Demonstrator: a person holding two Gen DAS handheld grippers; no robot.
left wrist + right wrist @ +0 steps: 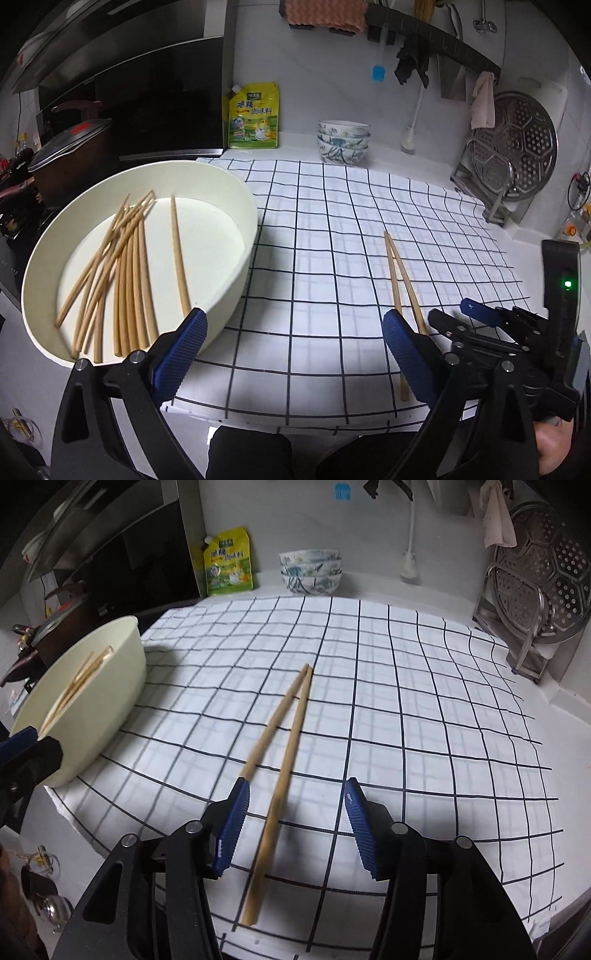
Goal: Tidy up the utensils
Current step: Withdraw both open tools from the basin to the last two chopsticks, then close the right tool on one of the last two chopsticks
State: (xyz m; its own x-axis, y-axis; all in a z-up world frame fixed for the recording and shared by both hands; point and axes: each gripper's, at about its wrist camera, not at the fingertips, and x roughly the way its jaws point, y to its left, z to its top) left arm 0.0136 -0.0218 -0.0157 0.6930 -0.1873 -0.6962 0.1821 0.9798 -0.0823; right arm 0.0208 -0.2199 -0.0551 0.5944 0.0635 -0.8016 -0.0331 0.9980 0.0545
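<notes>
A cream round basin (236, 192) holds several wooden chopsticks (125, 273) on the left of a white checked cloth (332, 229). The basin (122, 686) also shows in the right wrist view. Two chopsticks (284, 753) lie on the cloth, tips together, spreading toward me. My right gripper (295, 823) is open just above their near ends, one chopstick between its pads and one under the left pad. My left gripper (295, 354) is open and empty at the basin's near rim. The pair (400, 280) and the right gripper (447, 321) also show in the left wrist view.
A yellow-green refill pouch (255, 118) and stacked patterned bowls (343, 142) stand at the back wall. A steel steamer plate on a rack (517, 147) stands at the right. A lidded pot (70, 147) sits on the stove at the left.
</notes>
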